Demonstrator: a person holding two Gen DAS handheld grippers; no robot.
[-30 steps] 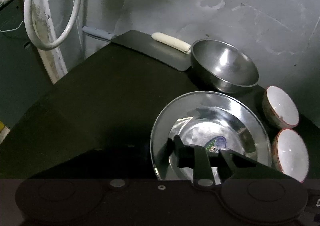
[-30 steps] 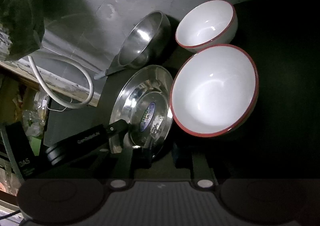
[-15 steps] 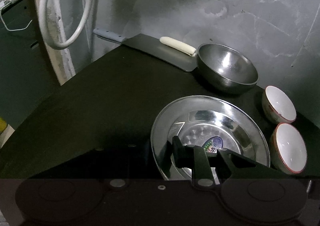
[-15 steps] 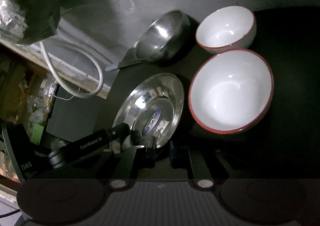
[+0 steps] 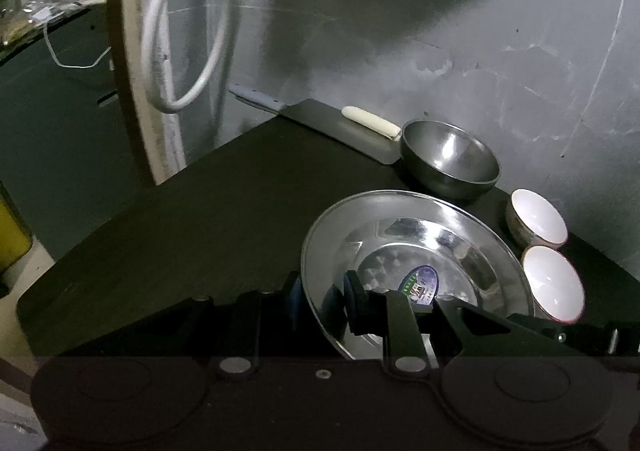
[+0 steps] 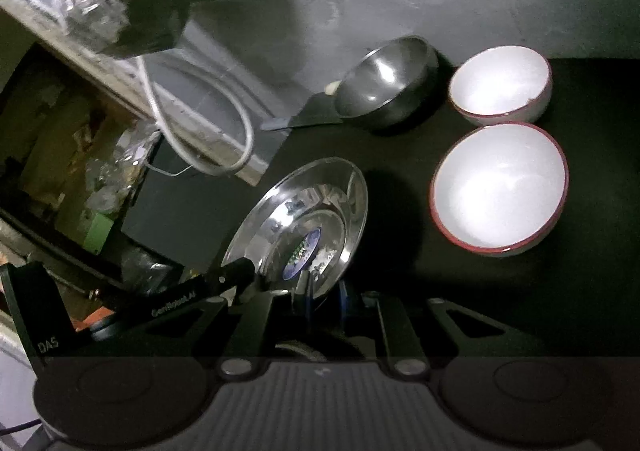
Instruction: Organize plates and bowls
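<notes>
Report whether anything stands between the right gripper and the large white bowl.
Nothing visible does. Only bare dark table lies between the right gripper and the large white bowl. The steel plate, held by the left gripper, sits at the right gripper's fingertips, left of that path.

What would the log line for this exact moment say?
left gripper: shut on steel plate rim | right gripper: at plate rim, grip unclear | plate: tilted | white bowls, steel bowl: untouched
</notes>
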